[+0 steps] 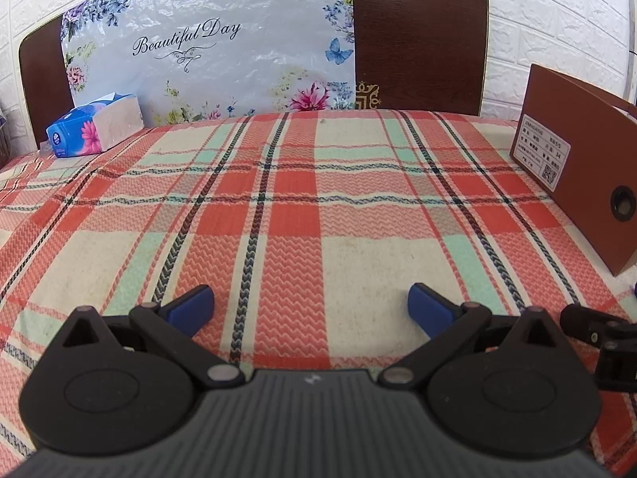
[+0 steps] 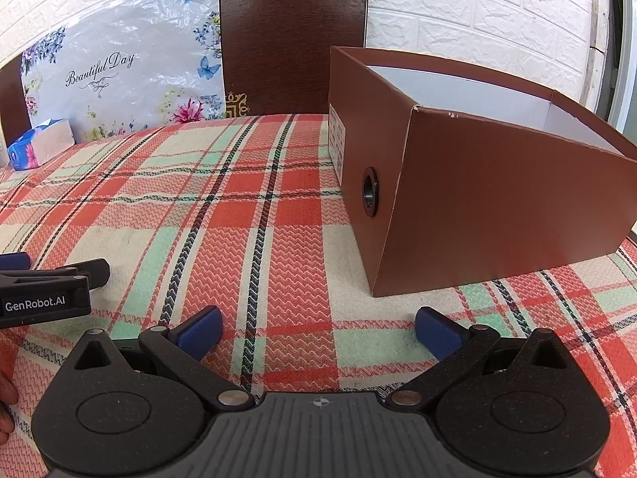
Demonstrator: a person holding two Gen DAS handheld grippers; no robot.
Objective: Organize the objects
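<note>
Both claws agape, box (image 2: 477, 199) right, cloth (image 1: 298, 199) bare

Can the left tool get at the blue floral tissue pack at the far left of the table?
Probably yes. The left tool is open and empty, and only bare plaid tablecloth lies between it and the blue floral tissue pack. The brown cardboard box sits off to the right.

Left gripper (image 1: 310, 306) low over plaid tabletop (image 1: 318, 199) — blue-padded fingers (image 1: 191, 304) spread wide, nothing between. Right gripper (image 2: 318, 332) beside it, also just above tabletop, fingers (image 2: 201, 330) equally wide apart, empty. Both level, pointing forward — left one's fingers visible at right view's left edge.
</note>
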